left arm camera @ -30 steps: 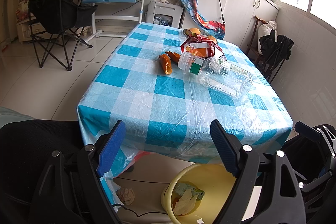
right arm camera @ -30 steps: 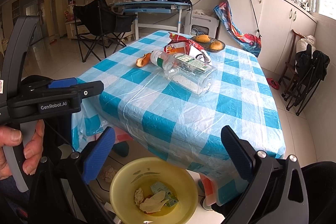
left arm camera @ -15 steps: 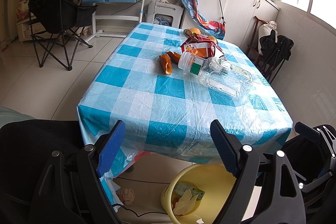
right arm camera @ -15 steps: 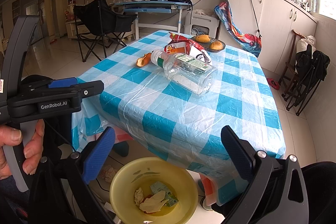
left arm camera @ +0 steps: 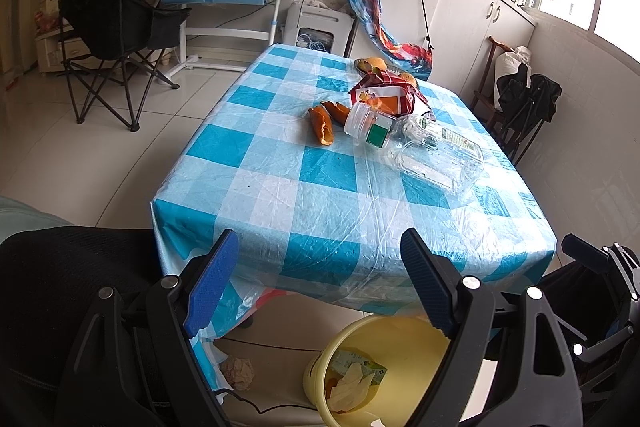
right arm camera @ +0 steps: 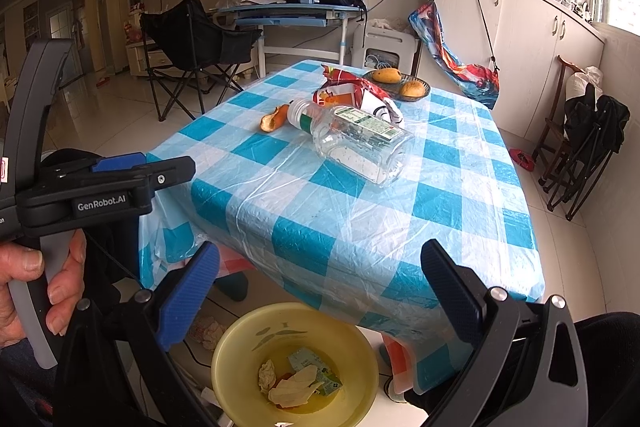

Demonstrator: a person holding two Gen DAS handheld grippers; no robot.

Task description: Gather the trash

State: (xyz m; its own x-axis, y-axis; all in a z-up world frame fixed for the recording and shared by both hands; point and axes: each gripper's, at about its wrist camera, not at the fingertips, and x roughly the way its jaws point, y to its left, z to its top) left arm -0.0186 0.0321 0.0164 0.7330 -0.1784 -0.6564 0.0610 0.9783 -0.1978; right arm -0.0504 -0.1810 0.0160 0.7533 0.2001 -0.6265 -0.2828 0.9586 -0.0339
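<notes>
Left tool (left arm camera: 316, 275) wide open, nothing between pads; right tool (right arm camera: 320, 279) likewise wide open, empty. Both poised short of the bench's (right arm camera: 360, 227) near edge, above a yellow bin (right arm camera: 296, 359) on the floor holding crumpled paper. On the bench: clear bottle (right arm camera: 356, 143) on its side mid-cloth, orange peel (left arm camera: 322, 125) just beside its cap, red wrapper (left arm camera: 384, 93) behind it

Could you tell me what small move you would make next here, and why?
I would probably reach the right tool forward toward the clear bottle lying on its side on the table. Both tools, including the left tool, stand open and empty near the table's front edge, the bottle is the closest trash, and the yellow bin sits just below.
</notes>
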